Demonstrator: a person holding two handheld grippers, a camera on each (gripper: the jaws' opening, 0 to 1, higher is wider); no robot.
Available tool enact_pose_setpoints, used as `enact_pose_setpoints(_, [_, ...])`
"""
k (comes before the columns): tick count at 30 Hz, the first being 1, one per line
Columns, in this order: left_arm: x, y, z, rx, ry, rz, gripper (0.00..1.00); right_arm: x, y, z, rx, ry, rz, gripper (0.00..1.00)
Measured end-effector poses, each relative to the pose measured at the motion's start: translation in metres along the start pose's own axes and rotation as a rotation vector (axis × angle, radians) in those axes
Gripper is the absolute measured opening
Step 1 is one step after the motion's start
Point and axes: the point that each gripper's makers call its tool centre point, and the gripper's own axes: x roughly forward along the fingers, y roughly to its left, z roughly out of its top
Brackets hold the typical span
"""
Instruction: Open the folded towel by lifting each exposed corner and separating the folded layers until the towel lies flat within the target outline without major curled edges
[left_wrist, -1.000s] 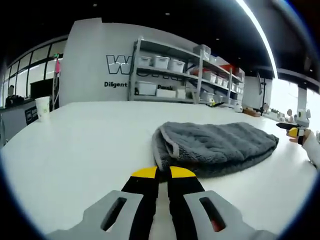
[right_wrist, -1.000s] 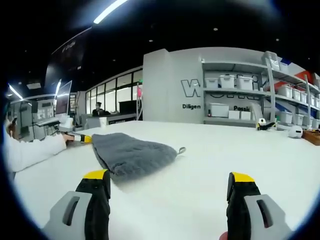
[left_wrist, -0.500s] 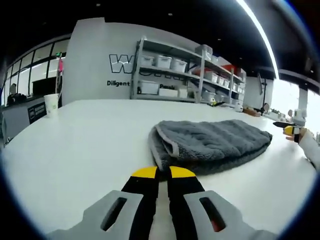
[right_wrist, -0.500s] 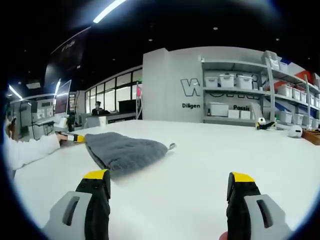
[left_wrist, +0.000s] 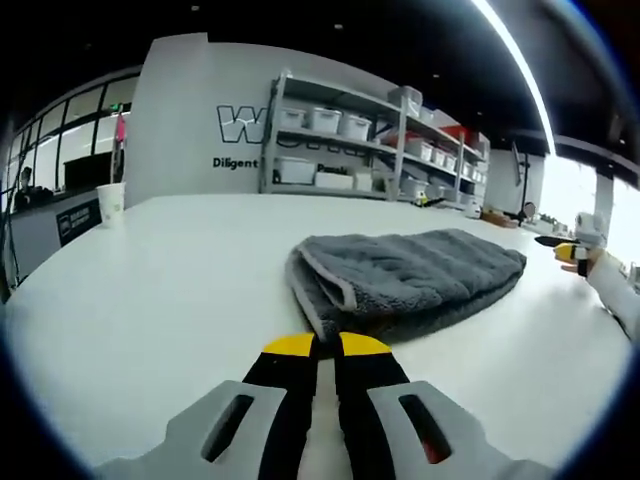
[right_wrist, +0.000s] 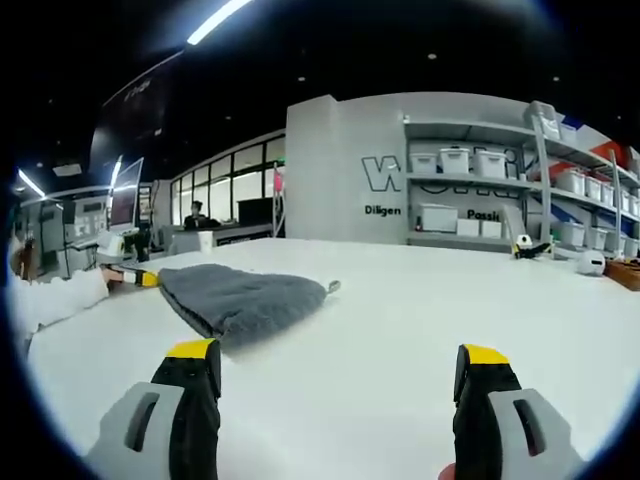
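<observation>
Hiding its inner folds, towel (left_wrist: 405, 278)

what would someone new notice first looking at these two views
A folded grey towel lies bunched on the white table, just beyond the left tongs, whose yellow-tipped jaws are pressed together. In the right gripper view the same towel sits off to the left, while the right tongs stand wide open over bare tabletop. Behind, metal shelving holds white bins against a lettered wall.
</observation>
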Motion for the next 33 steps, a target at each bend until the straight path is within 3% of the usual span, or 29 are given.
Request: enact_pose_setpoints(33, [-0.031, -0.010, -0.011, 0.009, 0.005, -0.019, 0.06, 0.003, -0.002, -0.006, -0.006, 0.018, 0.001, 0.98])
